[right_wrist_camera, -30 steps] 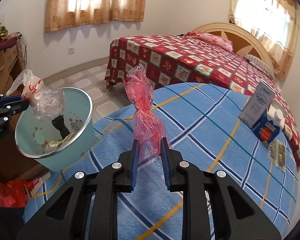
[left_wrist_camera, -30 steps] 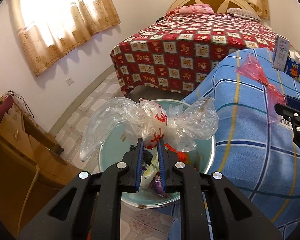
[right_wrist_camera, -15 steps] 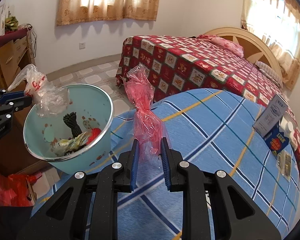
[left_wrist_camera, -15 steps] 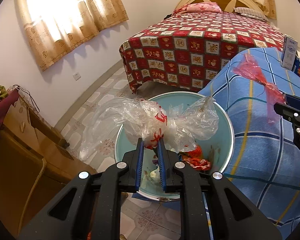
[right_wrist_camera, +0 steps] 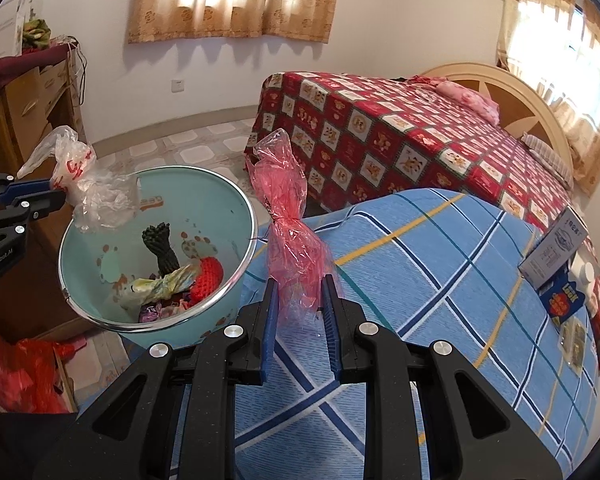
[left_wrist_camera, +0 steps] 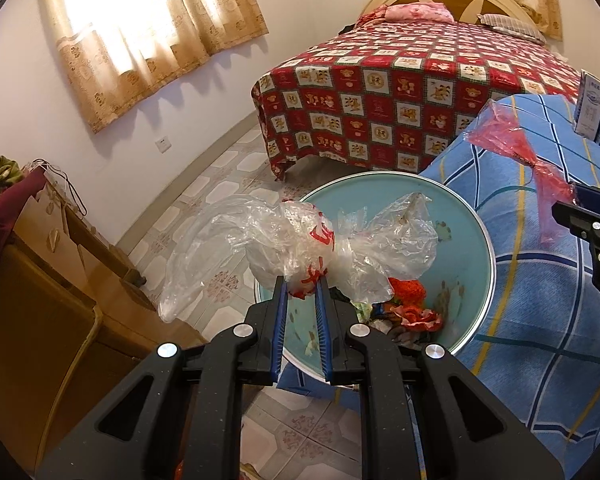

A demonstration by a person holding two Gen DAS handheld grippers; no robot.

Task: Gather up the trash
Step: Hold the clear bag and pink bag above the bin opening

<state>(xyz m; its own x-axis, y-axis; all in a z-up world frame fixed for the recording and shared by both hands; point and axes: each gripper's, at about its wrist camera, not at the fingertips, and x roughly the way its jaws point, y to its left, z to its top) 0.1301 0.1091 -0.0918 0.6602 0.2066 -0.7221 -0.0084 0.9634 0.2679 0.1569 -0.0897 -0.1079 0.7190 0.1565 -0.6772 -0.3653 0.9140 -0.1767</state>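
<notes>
The left claw (left_wrist_camera: 302, 294) is closed on a crumpled clear bag (left_wrist_camera: 300, 248) with red print, and it holds this bag just above the near rim of the bin (left_wrist_camera: 485, 240). The right claw (right_wrist_camera: 300, 296) is closed on a twisted red bag (right_wrist_camera: 290, 232), which stands upright between its fingers, beside the bin and over the blue checked blanket (right_wrist_camera: 440, 280). The bin is light blue with a metal rim and leans against the edge of this blanket. Inside it some trash (right_wrist_camera: 172, 280) lies already: a black piece, a red knitted piece and some wrappers.

I judge that the step in hand is the drop: both bags are picked up and are brought to the bin. The clear bag is nearly in place, so the next move calls for the left claw to go a little more over the opening and then open. The red bag is outside the rim, so the right claw must first travel toward the bin. Both bags are light and may cling to the fingers.
</notes>
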